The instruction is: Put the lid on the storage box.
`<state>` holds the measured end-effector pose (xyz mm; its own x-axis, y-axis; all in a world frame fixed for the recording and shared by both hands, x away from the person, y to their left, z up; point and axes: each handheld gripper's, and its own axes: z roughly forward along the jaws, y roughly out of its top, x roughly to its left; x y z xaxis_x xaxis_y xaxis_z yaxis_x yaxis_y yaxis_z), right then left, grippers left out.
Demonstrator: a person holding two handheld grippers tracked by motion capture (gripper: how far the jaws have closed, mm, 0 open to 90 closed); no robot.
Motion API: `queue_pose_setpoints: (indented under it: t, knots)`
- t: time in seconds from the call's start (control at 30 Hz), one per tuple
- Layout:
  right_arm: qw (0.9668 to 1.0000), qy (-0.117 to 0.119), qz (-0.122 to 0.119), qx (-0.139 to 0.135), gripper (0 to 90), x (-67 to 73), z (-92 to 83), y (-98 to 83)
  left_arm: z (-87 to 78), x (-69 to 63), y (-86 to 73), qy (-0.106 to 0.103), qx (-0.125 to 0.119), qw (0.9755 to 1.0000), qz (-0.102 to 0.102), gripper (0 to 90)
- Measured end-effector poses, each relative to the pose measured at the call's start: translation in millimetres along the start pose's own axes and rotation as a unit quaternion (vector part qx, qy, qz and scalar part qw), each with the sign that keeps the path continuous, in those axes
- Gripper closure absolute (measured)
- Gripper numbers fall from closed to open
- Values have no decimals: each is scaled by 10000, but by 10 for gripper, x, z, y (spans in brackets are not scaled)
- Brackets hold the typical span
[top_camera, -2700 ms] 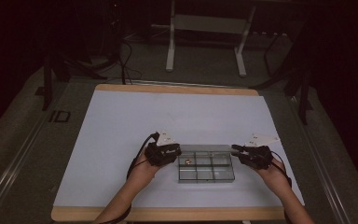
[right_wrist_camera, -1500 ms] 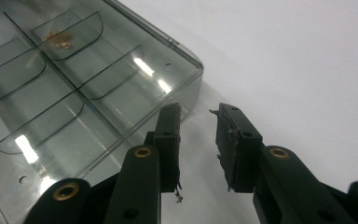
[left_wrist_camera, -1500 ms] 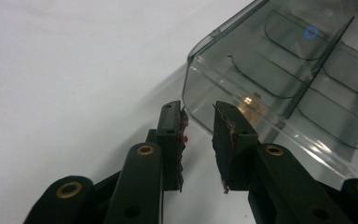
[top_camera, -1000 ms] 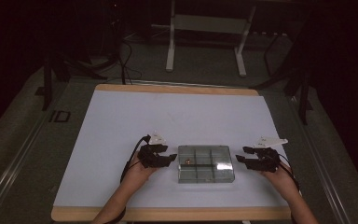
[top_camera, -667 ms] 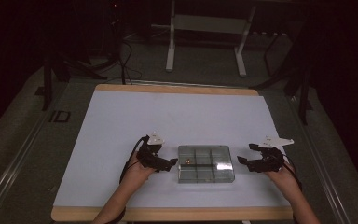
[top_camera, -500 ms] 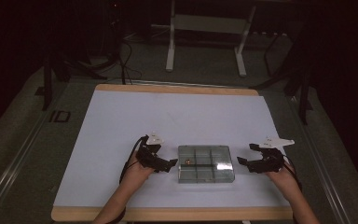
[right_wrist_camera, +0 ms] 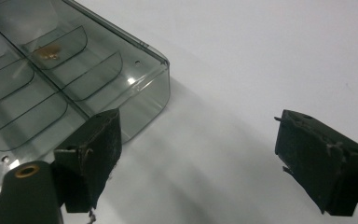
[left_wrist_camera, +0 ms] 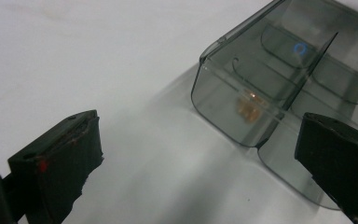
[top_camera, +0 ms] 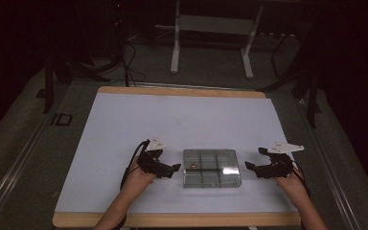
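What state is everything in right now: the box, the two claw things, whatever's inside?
Box: lid shut, flat on the table, untouched.
Small orange item: inside a box compartment.
Left gripper: open, beside the box.
Right gripper: open, beside the box.

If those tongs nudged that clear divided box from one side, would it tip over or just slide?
The clear box lies low and flat on the white table, so it would probably slide, not tip. Its glossy walls look like hard plastic: likely stiff and light. The small amber piece inside might rattle about.
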<state>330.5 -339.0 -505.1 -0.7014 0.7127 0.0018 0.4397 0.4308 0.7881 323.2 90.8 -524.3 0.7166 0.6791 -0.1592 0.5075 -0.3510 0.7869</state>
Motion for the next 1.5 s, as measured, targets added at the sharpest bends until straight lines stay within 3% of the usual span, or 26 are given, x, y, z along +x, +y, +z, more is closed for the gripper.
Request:
queue_pose_setpoints:
  t: [0.47,1.13,1.33,1.4,1.5]
  knots:
    - [9997,-226,19,-59,141,-36,-70,-137,-126,21,-139,143,-15,9999,-87,11]
    - [9980,-616,90,-125,141,-76,-234,-410,-360,32,-470,448,-101,9986,-255,11]
    - [9969,-751,143,-159,140,-92,-261,-484,-400,19,-530,641,-135,9976,-237,11]
    - [9968,-766,142,-158,138,-94,-262,-510,-414,0,-544,823,-171,9963,-172,11]
    - [9960,-863,138,-164,138,-97,-269,-549,-422,6,-567,941,-235,9950,-251,11]
